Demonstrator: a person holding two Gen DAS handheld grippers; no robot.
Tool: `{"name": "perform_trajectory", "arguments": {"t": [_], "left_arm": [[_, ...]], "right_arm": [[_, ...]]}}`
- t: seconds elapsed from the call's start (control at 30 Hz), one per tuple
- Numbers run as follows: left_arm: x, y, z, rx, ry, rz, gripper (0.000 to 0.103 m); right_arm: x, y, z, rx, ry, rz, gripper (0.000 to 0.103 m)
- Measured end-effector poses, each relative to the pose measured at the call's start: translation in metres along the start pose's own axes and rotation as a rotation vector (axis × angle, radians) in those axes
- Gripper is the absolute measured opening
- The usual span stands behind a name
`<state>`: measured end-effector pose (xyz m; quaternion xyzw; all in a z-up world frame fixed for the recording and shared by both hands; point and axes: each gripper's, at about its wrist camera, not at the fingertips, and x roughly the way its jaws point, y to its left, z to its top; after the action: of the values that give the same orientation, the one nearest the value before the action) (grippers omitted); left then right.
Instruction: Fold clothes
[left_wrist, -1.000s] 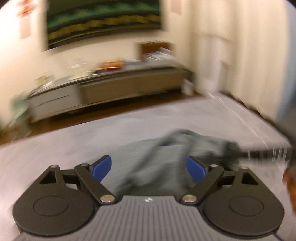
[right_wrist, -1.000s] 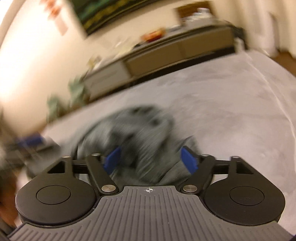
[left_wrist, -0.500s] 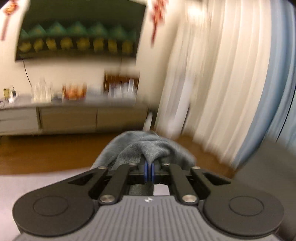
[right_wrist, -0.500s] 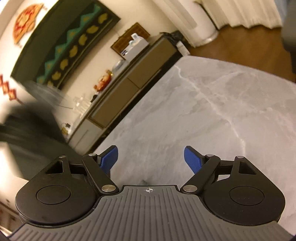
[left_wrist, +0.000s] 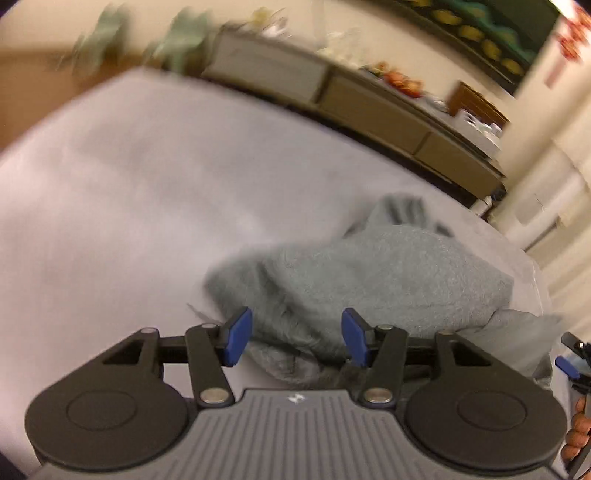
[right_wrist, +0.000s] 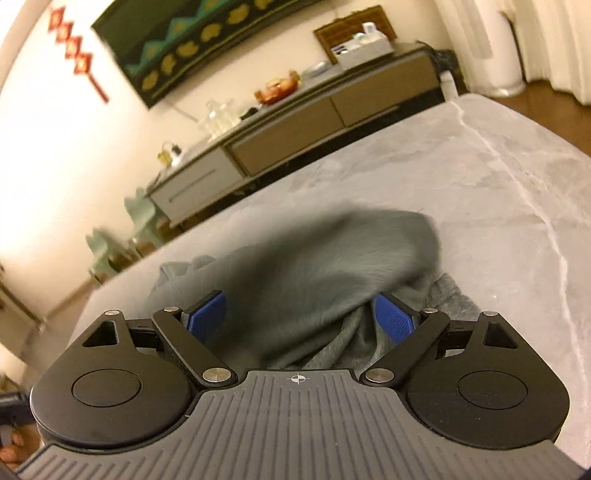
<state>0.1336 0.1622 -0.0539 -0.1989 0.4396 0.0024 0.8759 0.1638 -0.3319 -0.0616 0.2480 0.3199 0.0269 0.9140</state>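
Observation:
A grey fleece garment (left_wrist: 388, 269) lies crumpled in a heap on the grey marble table (left_wrist: 110, 206). My left gripper (left_wrist: 295, 341) is open just above its near edge, with cloth between the blue pads but not pinched. In the right wrist view the same garment (right_wrist: 325, 266) is blurred. My right gripper (right_wrist: 299, 319) is open over its near edge and holds nothing. A tip of the right gripper (left_wrist: 569, 362) shows at the right edge of the left wrist view.
A long low sideboard (right_wrist: 295, 125) with bottles, fruit and boxes stands along the wall beyond the table. The table's far edge (right_wrist: 480, 98) and wooden floor lie behind. Pale green chairs (right_wrist: 140, 218) stand at the left.
My left gripper had the garment pinched and lifted; now it is open and the garment lies on the table. My right gripper has swung back over the garment.

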Motion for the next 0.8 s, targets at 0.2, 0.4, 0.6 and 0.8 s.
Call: {"name": "perform_trajectory", "arguments": {"t": [0.2,0.4,0.6,0.8], "left_arm": [[0.008,-0.034,-0.016,0.105,-0.025,-0.062,0.083],[0.011,-0.102,-0.070,0.490,-0.002,-0.181,0.096],[0.017,-0.104,-0.117,0.598,0.145,-0.240,0.042],[-0.014,-0.050,-0.052,0.386,-0.053,-0.088,0.102]], "right_arm": [[0.007,0.016,-0.007,-0.076,-0.006,-0.037,0.092],[0.017,0.028,-0.007,-0.112,0.009,-0.060,0.093],[0.020,0.029,-0.007,-0.117,0.028,-0.042,0.092],[0.008,0.027,0.001,-0.131,-0.025,-0.073,0.093]]}}
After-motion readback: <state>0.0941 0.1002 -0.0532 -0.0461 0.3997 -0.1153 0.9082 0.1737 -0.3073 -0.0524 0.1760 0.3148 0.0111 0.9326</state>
